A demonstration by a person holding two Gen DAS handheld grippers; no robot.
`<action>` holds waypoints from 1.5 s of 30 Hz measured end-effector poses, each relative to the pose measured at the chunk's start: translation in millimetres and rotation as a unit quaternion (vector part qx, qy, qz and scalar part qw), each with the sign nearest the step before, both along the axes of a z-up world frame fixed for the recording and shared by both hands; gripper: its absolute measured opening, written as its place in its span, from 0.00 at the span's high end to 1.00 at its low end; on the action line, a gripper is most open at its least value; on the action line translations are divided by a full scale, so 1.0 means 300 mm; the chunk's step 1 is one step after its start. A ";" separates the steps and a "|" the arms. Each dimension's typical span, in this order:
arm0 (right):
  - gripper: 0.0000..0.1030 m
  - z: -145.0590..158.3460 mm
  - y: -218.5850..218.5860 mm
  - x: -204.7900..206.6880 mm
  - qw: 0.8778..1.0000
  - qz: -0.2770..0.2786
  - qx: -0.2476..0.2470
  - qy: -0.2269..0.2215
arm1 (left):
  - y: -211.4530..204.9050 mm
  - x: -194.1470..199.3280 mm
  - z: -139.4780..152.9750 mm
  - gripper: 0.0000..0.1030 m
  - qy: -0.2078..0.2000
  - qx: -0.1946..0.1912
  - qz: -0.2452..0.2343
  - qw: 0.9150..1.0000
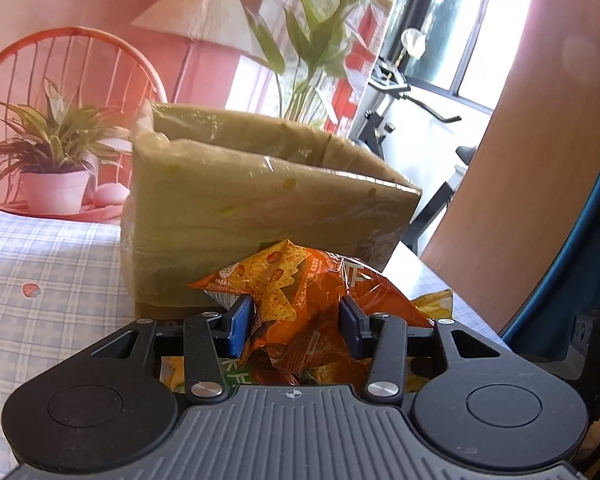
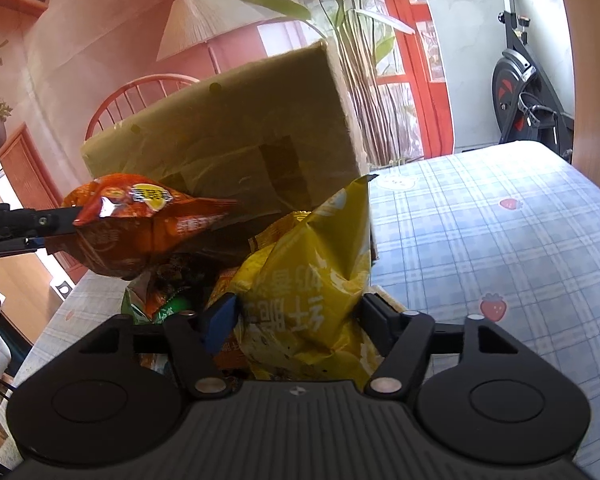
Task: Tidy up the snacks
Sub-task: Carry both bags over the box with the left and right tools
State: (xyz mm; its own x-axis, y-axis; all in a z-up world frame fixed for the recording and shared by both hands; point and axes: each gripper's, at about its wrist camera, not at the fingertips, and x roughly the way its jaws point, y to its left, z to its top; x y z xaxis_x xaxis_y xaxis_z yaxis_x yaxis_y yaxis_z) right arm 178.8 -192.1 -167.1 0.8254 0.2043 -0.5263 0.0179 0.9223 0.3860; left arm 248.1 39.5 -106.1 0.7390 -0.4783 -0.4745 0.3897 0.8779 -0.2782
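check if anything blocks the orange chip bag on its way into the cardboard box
Nothing visible does. The left tongs hold the orange chip bag just in front of the cardboard box. Only the box's near wall rises ahead, so the bag must go up over it.

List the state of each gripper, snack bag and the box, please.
left gripper: shut on orange snack bag, lifted.
right gripper: shut on yellow snack bag.
cardboard box: open top, on checked tablecloth.

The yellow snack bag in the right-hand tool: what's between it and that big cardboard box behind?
In the right wrist view, more snack packets are heaped between the yellow snack bag and the cardboard box. The bag's top corner overlaps the box's edge.
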 end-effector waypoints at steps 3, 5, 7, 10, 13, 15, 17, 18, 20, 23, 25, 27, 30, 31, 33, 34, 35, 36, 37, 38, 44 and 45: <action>0.40 0.020 -0.006 -0.016 1.000 -0.006 -0.004 -0.013 | 0.022 -0.021 0.016 0.53 -0.006 -0.009 0.007 1.000; 0.42 0.039 -0.009 -0.024 1.000 -0.008 -0.002 -0.022 | 0.033 -0.029 0.024 0.53 -0.010 -0.016 0.010 1.000; 0.42 0.063 -0.010 -0.034 0.999 -0.008 -0.006 -0.031 | 0.046 -0.043 0.034 0.53 -0.017 -0.025 0.014 0.999; 0.43 0.109 -0.013 -0.051 0.999 -0.009 -0.013 -0.046 | 0.064 -0.070 0.053 0.53 -0.033 -0.033 0.014 0.999; 0.43 0.165 -0.021 -0.068 0.998 -0.010 -0.007 -0.068 | 0.069 -0.113 0.085 0.53 -0.065 -0.024 0.005 0.998; 0.43 0.207 -0.028 -0.075 0.996 -0.013 -0.002 -0.083 | 0.076 -0.128 0.108 0.53 -0.077 -0.022 0.004 0.997; 0.43 0.254 -0.033 -0.076 0.995 -0.014 0.004 -0.100 | 0.094 -0.128 0.129 0.53 -0.083 -0.031 0.009 0.996; 0.43 0.276 -0.036 -0.073 0.994 -0.014 0.005 -0.108 | 0.103 -0.125 0.142 0.53 -0.087 -0.034 0.013 0.996; 0.43 0.324 -0.036 -0.063 0.992 -0.012 0.003 -0.123 | 0.122 -0.119 0.174 0.53 -0.102 -0.039 0.021 0.994; 0.43 0.396 -0.034 -0.030 0.989 -0.004 -0.003 -0.146 | 0.136 -0.099 0.226 0.53 -0.123 -0.042 0.028 0.991; 0.43 0.438 -0.034 0.000 0.987 0.001 -0.005 -0.159 | 0.145 -0.079 0.266 0.53 -0.133 -0.042 0.030 0.990; 0.43 0.482 -0.027 0.041 0.985 0.006 -0.008 -0.172 | 0.146 -0.047 0.302 0.53 -0.141 -0.039 0.029 0.989; 0.43 0.536 -0.008 0.116 0.982 0.018 -0.026 -0.188 | 0.135 0.007 0.345 0.53 -0.158 -0.021 0.028 0.987; 0.43 0.551 0.001 0.145 0.981 0.021 -0.033 -0.190 | 0.132 0.028 0.358 0.53 -0.162 -0.017 0.029 0.986; 0.43 0.574 0.017 0.215 0.980 0.028 -0.042 -0.190 | 0.125 0.082 0.376 0.52 -0.162 -0.016 0.028 0.986; 0.43 0.582 0.024 0.253 0.981 0.030 -0.046 -0.189 | 0.119 0.113 0.382 0.52 -0.161 -0.015 0.027 0.986; 0.43 0.591 0.035 0.296 0.981 0.031 -0.055 -0.185 | 0.111 0.139 0.385 0.52 -0.160 -0.011 0.026 0.987; 0.43 0.596 0.045 0.335 0.981 0.031 -0.067 -0.182 | 0.103 0.165 0.383 0.52 -0.158 -0.007 0.025 0.987; 0.43 0.591 0.055 0.372 0.981 0.032 -0.078 -0.176 | 0.086 0.198 0.383 0.52 -0.154 0.000 0.023 0.988; 0.43 0.589 0.064 0.408 0.981 0.030 -0.088 -0.171 | 0.071 0.229 0.377 0.52 -0.148 0.008 0.018 0.989; 0.43 0.507 0.096 0.595 0.984 0.023 -0.134 -0.116 | -0.023 0.395 0.298 0.52 -0.091 0.065 0.007 0.994; 0.43 0.490 0.098 0.621 0.985 0.021 -0.137 -0.104 | -0.032 0.412 0.284 0.52 -0.084 0.072 0.007 0.994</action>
State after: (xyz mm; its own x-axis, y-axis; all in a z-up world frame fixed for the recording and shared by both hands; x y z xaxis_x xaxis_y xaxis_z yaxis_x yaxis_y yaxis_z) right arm 365.1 -162.6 -20.1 0.9146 0.1148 -0.3878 -0.0764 0.9907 0.1130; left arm 371.6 29.8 -21.1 0.8191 -0.4043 -0.4068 0.4082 0.9092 -0.0818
